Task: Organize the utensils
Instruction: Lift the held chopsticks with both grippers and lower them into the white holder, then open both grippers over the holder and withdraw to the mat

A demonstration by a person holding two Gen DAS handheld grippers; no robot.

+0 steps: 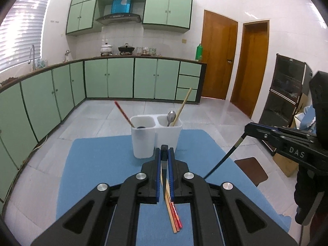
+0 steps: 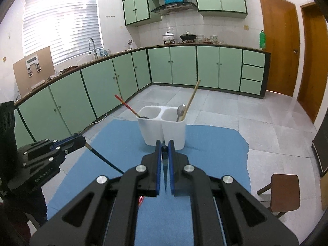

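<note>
White plastic holder [image 1: 155, 135] sits at the far end of the blue mat [image 1: 102, 164], two cups side by side. A red-tipped chopstick [image 1: 124, 113] leans in its left cup; a spoon [image 1: 170, 117] and a pale chopstick [image 1: 183, 106] stand in the right one, so I'd say part of the sorting is done. Left on the mat: a small bundle of chopsticks [image 1: 174, 217], just under my left tongs [image 1: 164, 149].

Now both tongs. The left pair is clamped tight on a thin dark stick [image 2: 102, 156] that hangs down from its tip. My right tongs [image 2: 164, 149] are squeezed on another dark stick [image 1: 225, 157], also dangling. By my reckoning both still have to go into the holder, then the bundle.
</note>
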